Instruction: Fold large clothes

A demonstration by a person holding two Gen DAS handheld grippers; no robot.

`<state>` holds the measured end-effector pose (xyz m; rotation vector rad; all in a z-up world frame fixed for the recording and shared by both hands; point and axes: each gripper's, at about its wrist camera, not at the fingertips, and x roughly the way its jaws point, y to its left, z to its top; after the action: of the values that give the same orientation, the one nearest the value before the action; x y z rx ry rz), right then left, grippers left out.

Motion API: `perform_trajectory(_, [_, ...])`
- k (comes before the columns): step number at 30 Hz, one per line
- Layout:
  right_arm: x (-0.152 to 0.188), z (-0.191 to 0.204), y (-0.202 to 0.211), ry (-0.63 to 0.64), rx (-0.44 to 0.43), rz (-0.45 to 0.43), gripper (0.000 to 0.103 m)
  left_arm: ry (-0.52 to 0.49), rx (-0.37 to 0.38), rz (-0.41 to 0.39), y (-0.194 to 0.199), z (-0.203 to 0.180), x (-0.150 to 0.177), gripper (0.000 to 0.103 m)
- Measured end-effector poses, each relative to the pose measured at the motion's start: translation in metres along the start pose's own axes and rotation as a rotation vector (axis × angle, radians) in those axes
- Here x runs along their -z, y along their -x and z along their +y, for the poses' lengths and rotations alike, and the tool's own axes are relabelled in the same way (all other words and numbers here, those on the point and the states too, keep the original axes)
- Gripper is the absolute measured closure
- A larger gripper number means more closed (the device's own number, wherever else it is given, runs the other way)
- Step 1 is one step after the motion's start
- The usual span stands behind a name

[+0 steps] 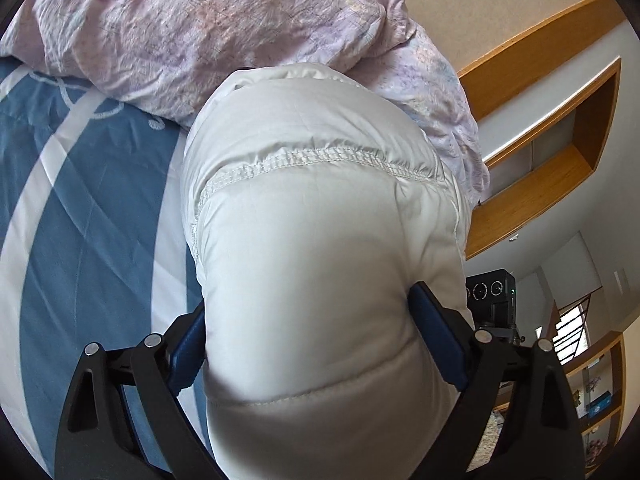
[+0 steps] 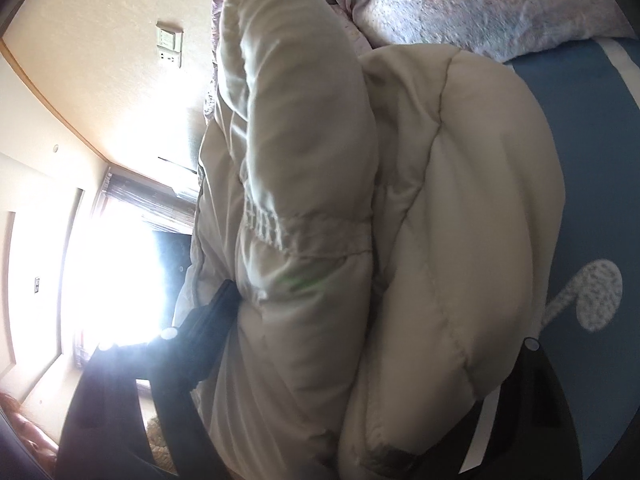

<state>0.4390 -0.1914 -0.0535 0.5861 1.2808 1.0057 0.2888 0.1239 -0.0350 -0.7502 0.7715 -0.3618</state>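
Note:
A white puffy quilted jacket (image 1: 312, 240) fills the middle of the left wrist view. My left gripper (image 1: 316, 332) is shut on a thick fold of it, a blue pad pressing in on each side. In the right wrist view the same jacket (image 2: 360, 240) bulges in padded folds over the blue bed sheet (image 2: 580, 160). My right gripper (image 2: 372, 340) is shut on a thick bundle of the jacket; its left finger (image 2: 212, 320) shows dark against the window, and the right finger is mostly hidden behind the fabric.
A crumpled lilac floral duvet (image 1: 200, 32) lies at the far end of the bed on the blue and white sheet (image 1: 80, 200). Wooden wall shelves (image 1: 560, 140) are on the right. A bright window (image 2: 112, 280) is on the left of the right wrist view.

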Motion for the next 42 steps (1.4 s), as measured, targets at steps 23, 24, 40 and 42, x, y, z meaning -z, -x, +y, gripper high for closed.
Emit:
perform_trajectory(23, [0.066, 0.061, 0.113, -0.005, 0.463, -0.449, 0.010, -0.261, -0.320, -0.099, 0.027, -0.036, 0.003, 0.004])
perform_trajectory(24, [0.062, 0.066, 0.106, -0.004, 0.472, -0.441, 0.010, -0.271, -0.323, -0.109, 0.030, -0.042, 0.005, 0.004])
perform_trajectory(40, [0.034, 0.083, 0.033, 0.032, 0.553, -0.378, 0.078, -0.531, -0.495, -0.180, 0.035, -0.103, 0.064, 0.003])
perform_trajectory(42, [0.035, 0.076, 0.033, 0.020, 0.579, -0.384, 0.083, -0.531, -0.509, -0.179, 0.033, -0.102, 0.065, 0.003])
